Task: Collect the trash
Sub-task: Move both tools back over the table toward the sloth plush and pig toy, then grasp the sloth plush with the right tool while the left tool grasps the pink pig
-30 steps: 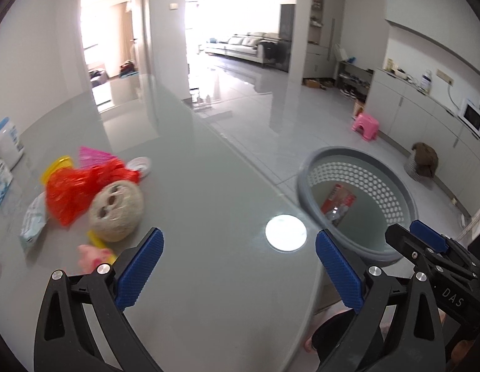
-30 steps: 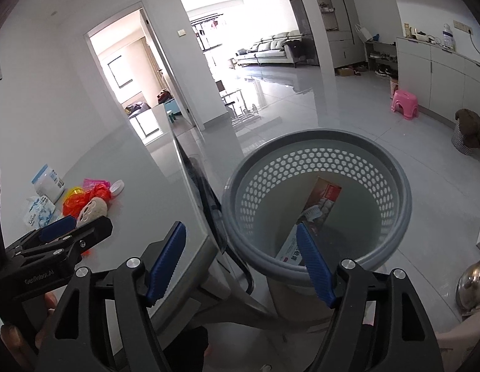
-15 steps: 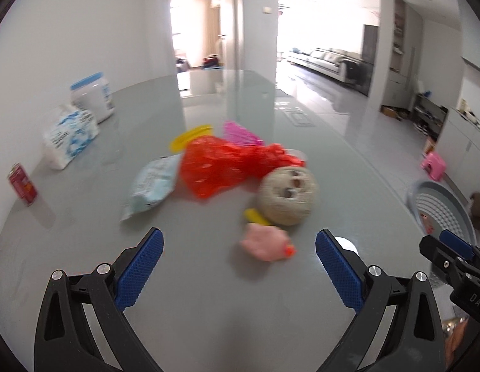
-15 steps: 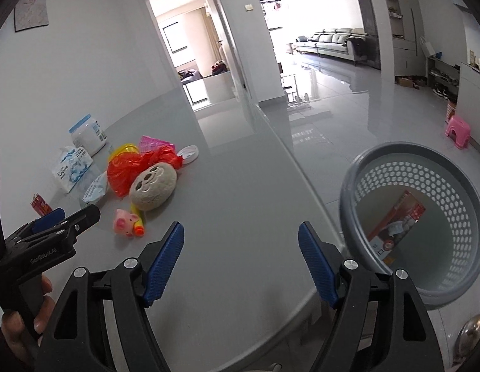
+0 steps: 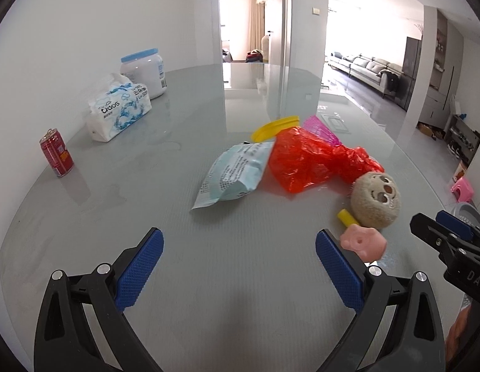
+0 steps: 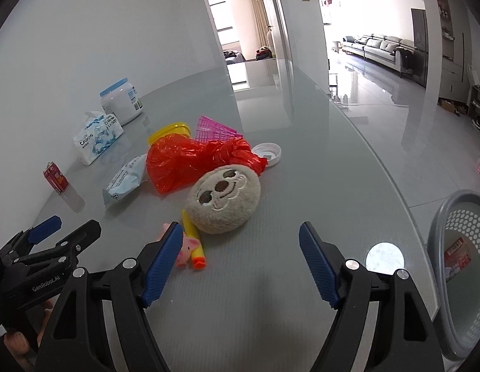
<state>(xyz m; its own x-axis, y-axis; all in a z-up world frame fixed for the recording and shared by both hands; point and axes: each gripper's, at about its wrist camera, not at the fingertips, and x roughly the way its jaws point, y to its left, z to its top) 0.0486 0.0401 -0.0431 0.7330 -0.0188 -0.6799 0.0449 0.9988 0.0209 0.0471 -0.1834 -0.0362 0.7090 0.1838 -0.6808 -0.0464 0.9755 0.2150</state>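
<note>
On the grey glass table [image 5: 184,279] lies a litter pile: a pale blue wrapper [image 5: 233,173] [image 6: 125,181], a crumpled red plastic bag [image 5: 314,161] [image 6: 190,161], a yellow lid [image 5: 275,127], a pink mesh piece [image 6: 213,128] and a white cap [image 6: 267,153]. A round plush face [image 6: 224,201] [image 5: 376,201], a pink pig toy [image 5: 362,243] [image 6: 187,249] and a yellow foam dart [image 6: 195,243] lie nearest. My left gripper [image 5: 238,266] is open and empty, short of the wrapper. My right gripper [image 6: 240,260] is open and empty, just before the plush.
A grey perforated basket [image 6: 463,266] with a red packet inside stands on the floor off the table's right edge. A red can [image 5: 56,156], a tissue pack [image 5: 118,110] and a white jar [image 5: 145,73] stand at the far left by the wall.
Both grippers have swung left from the basket toward the litter pile. The pile now lies straight ahead and closer. Both stay open and empty.
</note>
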